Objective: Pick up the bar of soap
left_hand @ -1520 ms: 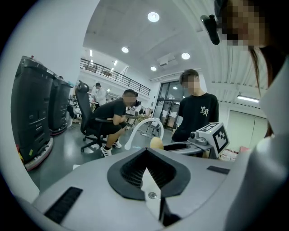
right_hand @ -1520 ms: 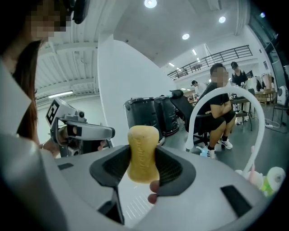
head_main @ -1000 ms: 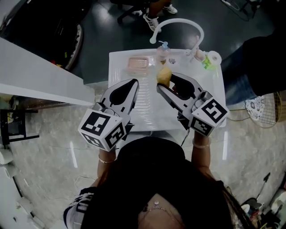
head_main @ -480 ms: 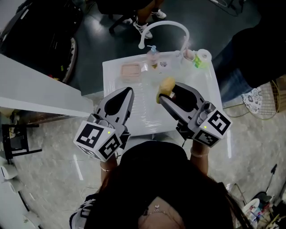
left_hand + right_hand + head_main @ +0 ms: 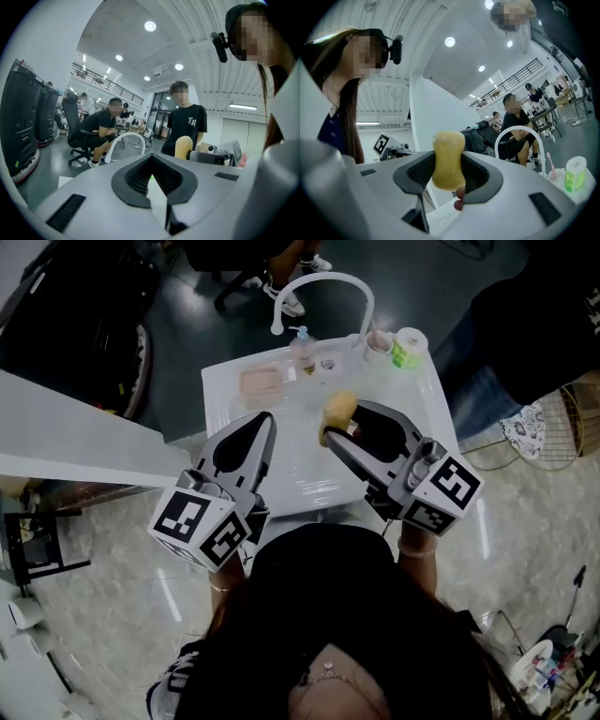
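Over the white sink (image 5: 217, 404), the right gripper (image 5: 339, 425) holds the bar of soap (image 5: 338, 410) up in the air, and the soap is not touching the sink. The soap is yellow and rounded. In the right gripper view it stands up tall between the two dark pads, and the jaws press on it from both sides – one on its left, one on its right. The left gripper (image 5: 262, 423) is just beside it, on the person's left, and also over the sink. Its jaws are closed together and hold nothing. From the left gripper view the soap (image 5: 183, 146) shows off to the right, past the gripper's own tip. At the far edge of the sink a white bent tap (image 5: 323, 277) curves up and over. Near it sit a pink soap dish (image 5: 260, 382), a small pump bottle (image 5: 303, 352), a cup (image 5: 378, 341) and a green and white roll (image 5: 409, 345) – all well apart from the soap. A pink toothbrush (image 5: 549, 161) stands in the cup. Other people sit and stand farther back in the room.
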The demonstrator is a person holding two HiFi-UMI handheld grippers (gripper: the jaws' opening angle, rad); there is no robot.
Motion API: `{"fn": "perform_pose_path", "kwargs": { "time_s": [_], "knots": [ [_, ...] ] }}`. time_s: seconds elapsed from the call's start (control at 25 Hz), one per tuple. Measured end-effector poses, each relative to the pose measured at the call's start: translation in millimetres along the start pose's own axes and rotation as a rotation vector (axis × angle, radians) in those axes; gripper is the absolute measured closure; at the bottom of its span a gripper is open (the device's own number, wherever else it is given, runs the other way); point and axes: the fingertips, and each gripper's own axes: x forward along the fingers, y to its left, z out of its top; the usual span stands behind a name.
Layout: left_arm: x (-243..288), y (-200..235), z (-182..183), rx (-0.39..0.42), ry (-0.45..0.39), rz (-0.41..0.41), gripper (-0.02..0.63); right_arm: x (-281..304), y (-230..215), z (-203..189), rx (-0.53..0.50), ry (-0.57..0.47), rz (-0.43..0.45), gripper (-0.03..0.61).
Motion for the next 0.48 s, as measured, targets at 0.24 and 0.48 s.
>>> {"fn": "perform_pose_path", "kwargs": {
  "time_s": [0.24, 0.48],
  "knots": [
    [-0.7, -2.9, 1.3, 0.006, -0.003, -0.006, 0.617, -1.8, 0.8, 5.7, 0.008, -0.038, 0.008, 0.394],
    [-2.2, -5.8, -0.1, 0.012, 0.002, -0.020, 0.617, -0.6, 2.7, 7.1, 0.007, -0.049, 0.004, 0.394]
  ]
}}
